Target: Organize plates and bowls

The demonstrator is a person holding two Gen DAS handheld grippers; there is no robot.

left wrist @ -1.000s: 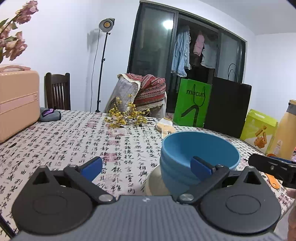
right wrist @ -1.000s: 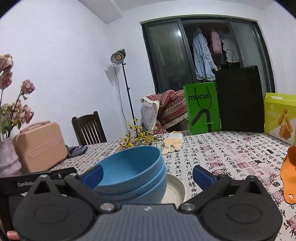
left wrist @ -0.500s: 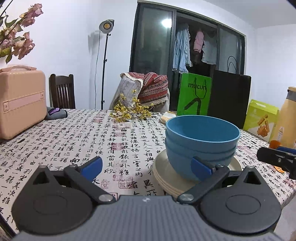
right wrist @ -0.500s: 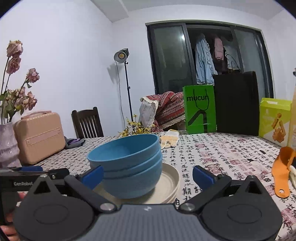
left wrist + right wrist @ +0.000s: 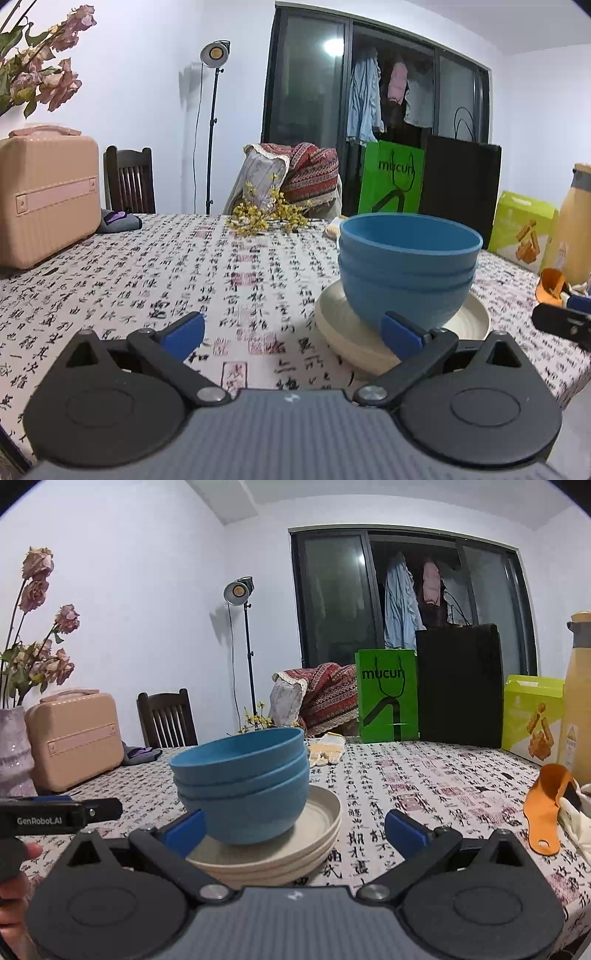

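A green bag (image 5: 387, 698) reading "mucun" is standing at the far edge of the bench (image 5: 221, 280), whose cloth is showing black calligraphy; "GenRobot.AI" is showing on the left gripper (image 5: 107, 808). Three nested blue bowls (image 5: 245, 782) are sitting on stacked cream plates (image 5: 317, 834) near the bench's front edge. Both the left gripper (image 5: 293, 328) and right gripper (image 5: 293, 827) are hovering with fingers spread apart, grasping nothing. A peach case (image 5: 48, 192) is resting at left.

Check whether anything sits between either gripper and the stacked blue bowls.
Nothing visible does. The blue bowls sit on the cream plates directly ahead of the open left gripper and right gripper; only patterned tablecloth lies between.
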